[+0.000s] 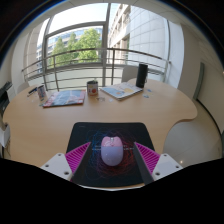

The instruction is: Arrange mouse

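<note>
My hand-held gripper (112, 158) hangs low over the near edge of the table (50, 122), its two fingers spread wide apart, each showing a magenta pad (78, 156) on the inner face. Between them sits the mouse (112, 150), a pale, pinkish-white one, resting on a dark mouse mat (108, 134) with clear gaps at either side, so neither finger touches it. The mouse lies about midway between the fingers, its narrow end pointing away from me, and the mat reaches out past it toward the middle of the table. The table is light wood with a rounded outline. Well beyond the mat, on the far part of the table, I can see a small dark cup (92, 88) standing upright. To the left of the cup lies a flat magazine or booklet (65, 97) with a colourful cover, and to the right of the cup lies a spread of white papers (122, 91). Just past those papers stands a dark upright object (141, 75) that I cannot make out in detail. Behind the table runs a metal railing (70, 66) in front of large windows (78, 38), through which green trees and a pale building (145, 35) show in daylight.
</note>
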The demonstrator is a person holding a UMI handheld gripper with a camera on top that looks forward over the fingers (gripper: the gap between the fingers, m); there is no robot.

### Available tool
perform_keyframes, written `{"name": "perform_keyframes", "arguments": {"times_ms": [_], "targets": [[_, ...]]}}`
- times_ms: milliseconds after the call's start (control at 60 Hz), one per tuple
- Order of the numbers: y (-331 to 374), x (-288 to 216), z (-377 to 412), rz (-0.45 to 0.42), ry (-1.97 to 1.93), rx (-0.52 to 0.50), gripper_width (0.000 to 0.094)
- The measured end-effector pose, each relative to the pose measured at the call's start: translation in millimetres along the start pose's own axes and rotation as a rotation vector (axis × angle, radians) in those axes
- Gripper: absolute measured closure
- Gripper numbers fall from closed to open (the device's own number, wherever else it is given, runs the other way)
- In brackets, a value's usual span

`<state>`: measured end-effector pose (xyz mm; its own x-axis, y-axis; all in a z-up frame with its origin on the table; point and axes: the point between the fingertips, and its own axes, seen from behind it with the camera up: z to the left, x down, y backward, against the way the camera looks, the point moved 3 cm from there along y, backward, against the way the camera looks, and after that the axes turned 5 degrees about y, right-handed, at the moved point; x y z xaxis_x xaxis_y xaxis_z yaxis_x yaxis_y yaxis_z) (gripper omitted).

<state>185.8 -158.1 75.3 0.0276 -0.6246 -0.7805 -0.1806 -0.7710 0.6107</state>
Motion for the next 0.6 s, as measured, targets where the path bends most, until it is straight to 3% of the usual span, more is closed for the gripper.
{"name": "perform_keyframes", "arguments": {"times_ms": [317, 600], "targets": [[155.0, 3.7, 10.8, -0.07, 0.053, 0.041, 0.0093], [215.1, 30.8, 21.7, -0.073, 0.049, 0.048, 0.0093]]}}
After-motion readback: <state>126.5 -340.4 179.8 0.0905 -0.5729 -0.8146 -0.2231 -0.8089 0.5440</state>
